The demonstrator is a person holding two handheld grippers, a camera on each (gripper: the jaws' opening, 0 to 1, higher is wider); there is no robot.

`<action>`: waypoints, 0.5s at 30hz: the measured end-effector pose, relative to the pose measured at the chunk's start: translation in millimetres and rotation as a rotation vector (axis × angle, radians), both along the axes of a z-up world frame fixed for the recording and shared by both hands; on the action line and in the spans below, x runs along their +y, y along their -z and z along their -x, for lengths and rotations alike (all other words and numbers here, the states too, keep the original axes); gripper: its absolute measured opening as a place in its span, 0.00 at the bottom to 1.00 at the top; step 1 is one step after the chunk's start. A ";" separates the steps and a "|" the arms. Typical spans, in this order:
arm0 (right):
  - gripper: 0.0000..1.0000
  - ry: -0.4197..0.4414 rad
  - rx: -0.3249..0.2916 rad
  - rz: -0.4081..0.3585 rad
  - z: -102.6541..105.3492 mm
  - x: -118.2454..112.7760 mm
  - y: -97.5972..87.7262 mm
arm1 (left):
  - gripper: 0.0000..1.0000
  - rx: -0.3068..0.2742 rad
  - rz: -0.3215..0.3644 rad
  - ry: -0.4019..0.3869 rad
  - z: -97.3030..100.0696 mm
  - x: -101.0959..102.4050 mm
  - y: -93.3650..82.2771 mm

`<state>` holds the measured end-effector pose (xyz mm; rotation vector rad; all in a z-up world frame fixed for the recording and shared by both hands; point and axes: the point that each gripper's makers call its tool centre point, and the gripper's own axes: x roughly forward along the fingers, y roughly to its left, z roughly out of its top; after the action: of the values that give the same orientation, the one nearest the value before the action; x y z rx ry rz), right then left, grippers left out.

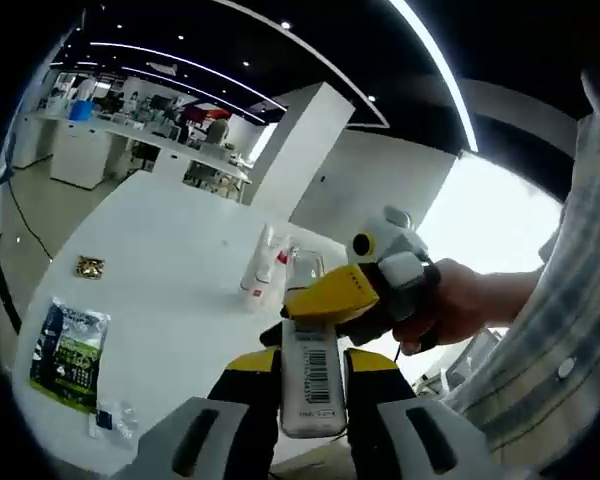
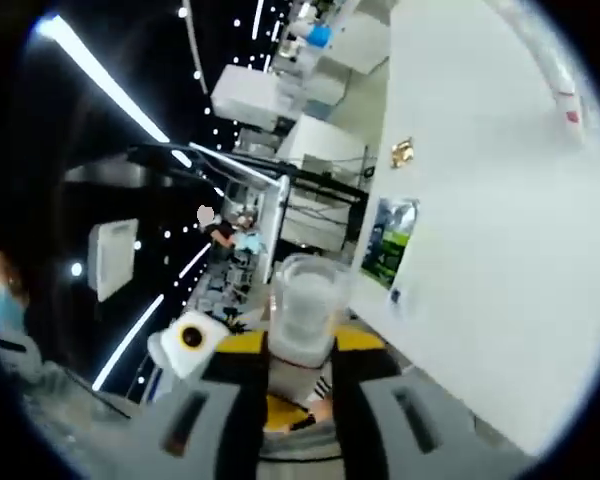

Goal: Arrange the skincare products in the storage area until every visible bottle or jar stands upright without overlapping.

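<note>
- Your left gripper (image 1: 310, 400) is clamped on the lower body of a white bottle (image 1: 310, 375); the barcode label faces the camera, between the two jaws.
- The long axis of the bottle runs straight forward along the left jaws, away from your hand and toward the other gripper.
- Your right gripper (image 1: 355, 290) meets the far end of this same bottle; its yellow jaws close around the cap end. In the right gripper view the clear cap (image 2: 305, 300) sits between the jaws, so both grippers hold one bottle, end to end.
- The bottle is in the air just before the near edge of the white table (image 1: 170, 250), not standing on it.
- Beyond the bottle, further ahead of the left gripper, other clear bottles (image 1: 265, 262) wait on the table; how many, I cannot tell.
- To the left of the left gripper lies a green sachet (image 1: 72, 350), and further ahead a small gold wrapper (image 1: 90, 266).
- I judge the next move needs one gripper to let go, so the other can turn the bottle upright over the table.
</note>
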<state>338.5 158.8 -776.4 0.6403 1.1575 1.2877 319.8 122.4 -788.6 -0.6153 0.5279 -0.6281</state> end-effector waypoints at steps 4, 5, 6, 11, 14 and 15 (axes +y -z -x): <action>0.21 -0.176 -0.139 -0.013 22.8 10.1 -5.7 | 0.29 0.008 0.137 0.044 8.2 1.3 -1.9; 0.21 -0.199 -0.172 -0.023 25.7 10.9 -7.9 | 0.32 0.021 0.156 0.053 9.1 0.2 -1.3; 0.21 -0.215 -0.201 -0.033 27.5 11.6 -10.6 | 0.35 0.041 0.172 0.074 11.3 -1.6 0.7; 0.21 -0.313 -0.231 -0.111 42.1 7.6 -29.7 | 0.39 0.078 0.293 0.192 24.7 -13.3 -14.7; 0.21 -0.380 -0.253 -0.155 49.8 2.6 -39.9 | 0.29 0.071 0.411 0.324 36.3 -28.0 -33.5; 0.21 -0.387 -0.265 -0.162 50.5 1.0 -41.4 | 0.29 0.050 0.434 0.360 38.8 -31.6 -38.5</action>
<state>288.0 159.7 -735.0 0.3540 0.9920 1.7515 281.0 90.7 -750.1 -0.9563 0.5581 -1.0857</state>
